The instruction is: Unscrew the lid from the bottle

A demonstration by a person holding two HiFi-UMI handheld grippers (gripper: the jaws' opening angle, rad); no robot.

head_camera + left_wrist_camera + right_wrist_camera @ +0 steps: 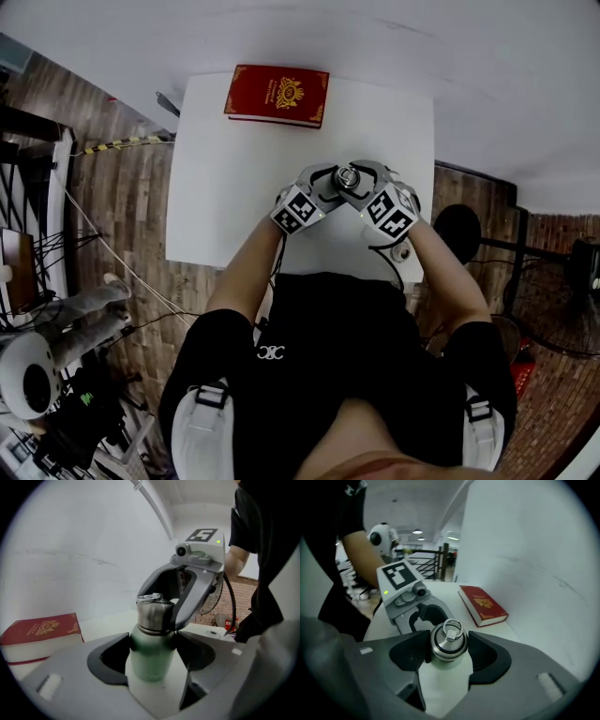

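A green bottle (pixel 151 660) with a steel lid (pixel 153 613) stands upright on the white table (pixel 216 187), near its front edge. My left gripper (pixel 152 648) is shut on the green body, one pad on each side. In the right gripper view I look down on the lid (pixel 448 641) and its ring handle. My right gripper (pixel 450 653) is tilted down over it, its jaws standing wide on either side of the lid and very close to it. In the head view both grippers, left (pixel 333 184) and right (pixel 366 180), meet around the bottle (pixel 349 176).
A red hardcover book (pixel 277 94) lies flat at the table's far edge, well beyond the bottle. A white wall rises behind the table. On the brick floor, cables and a white device (pixel 33 380) lie to the left, and a black stand (pixel 459 230) is to the right.
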